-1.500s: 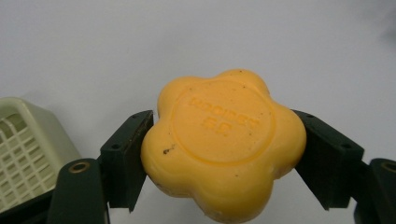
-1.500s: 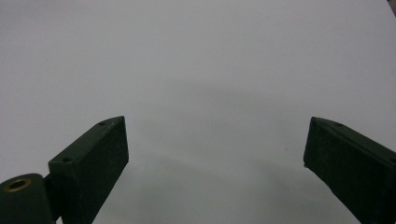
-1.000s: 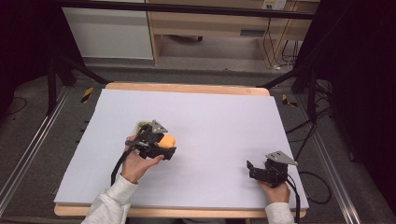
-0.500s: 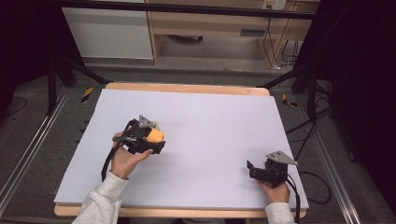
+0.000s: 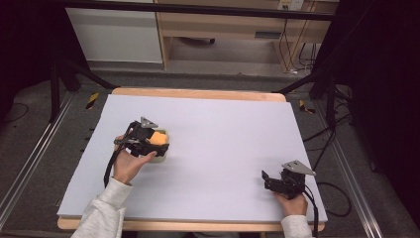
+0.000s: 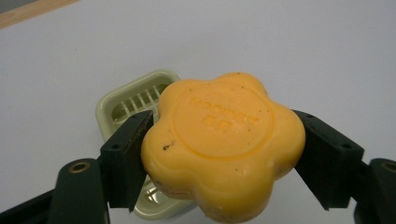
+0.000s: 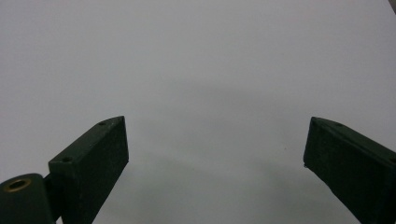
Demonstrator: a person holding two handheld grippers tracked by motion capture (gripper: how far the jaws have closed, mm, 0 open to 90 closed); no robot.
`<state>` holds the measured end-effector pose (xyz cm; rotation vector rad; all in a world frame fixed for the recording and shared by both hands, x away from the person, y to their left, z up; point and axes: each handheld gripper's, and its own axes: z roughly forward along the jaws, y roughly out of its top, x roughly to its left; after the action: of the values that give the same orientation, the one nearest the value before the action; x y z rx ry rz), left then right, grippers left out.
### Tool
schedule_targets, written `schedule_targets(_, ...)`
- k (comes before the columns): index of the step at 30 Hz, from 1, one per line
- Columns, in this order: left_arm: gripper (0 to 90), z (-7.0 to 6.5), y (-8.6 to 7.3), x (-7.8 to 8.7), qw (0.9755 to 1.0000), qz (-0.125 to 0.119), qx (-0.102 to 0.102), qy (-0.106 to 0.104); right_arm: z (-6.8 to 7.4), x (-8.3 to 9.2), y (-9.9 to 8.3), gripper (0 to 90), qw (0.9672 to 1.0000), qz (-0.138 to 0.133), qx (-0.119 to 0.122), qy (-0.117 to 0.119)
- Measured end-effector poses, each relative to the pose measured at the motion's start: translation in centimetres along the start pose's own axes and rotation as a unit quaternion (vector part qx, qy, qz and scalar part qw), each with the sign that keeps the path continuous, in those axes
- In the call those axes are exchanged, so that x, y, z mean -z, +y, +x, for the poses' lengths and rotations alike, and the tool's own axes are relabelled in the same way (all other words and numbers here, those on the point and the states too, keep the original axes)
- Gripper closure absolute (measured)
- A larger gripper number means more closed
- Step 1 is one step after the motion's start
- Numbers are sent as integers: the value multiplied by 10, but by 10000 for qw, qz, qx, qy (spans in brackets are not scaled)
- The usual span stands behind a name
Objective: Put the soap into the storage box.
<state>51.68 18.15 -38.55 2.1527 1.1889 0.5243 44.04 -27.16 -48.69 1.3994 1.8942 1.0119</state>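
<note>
So the left tool (image 6: 219, 154) has its two black jaws clamped on an orange flower-shaped soap bar (image 6: 223, 142), one jaw pressing each side. The soap has a round raised face with some embossed lettering I can't really read, plus a few dark specks on it. Right under and behind the soap there's a pale green soap dish (image 6: 135, 105) with a slotted bottom, sitting on the desk; the soap hangs over its near end, and I can't tell if it's touching the dish or just above it.

From the high view, the left tool (image 5: 161, 144) sits on the left half of the desk (image 5: 223, 124), with the left hand (image 5: 130, 163) wrapped around it from below and a light sleeve (image 5: 101, 215) coming in from the bottom edge. The soap (image 5: 157, 138) shows as an orange blob at the tip, the dish (image 5: 161, 153) just peeking out under it.

The right tool (image 7: 215, 149) is spread wide open with nothing between the jaws, just plain white desk surface. In the high view it (image 5: 267, 179) rests near the front right corner of the desk, held by the right hand (image 5: 291, 202), well apart from the soap and dish
</note>
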Motion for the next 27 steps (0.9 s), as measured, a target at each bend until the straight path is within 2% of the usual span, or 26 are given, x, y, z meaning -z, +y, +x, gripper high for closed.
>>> schedule_targets(12,255,20,3,-14,9997,45,208,147,-1,0,0,71,10000,9,6,1)
schedule_targets(27,255,29,0,-40,9990,178,344,212,-1,0,0,71,10000,10,-16,14)
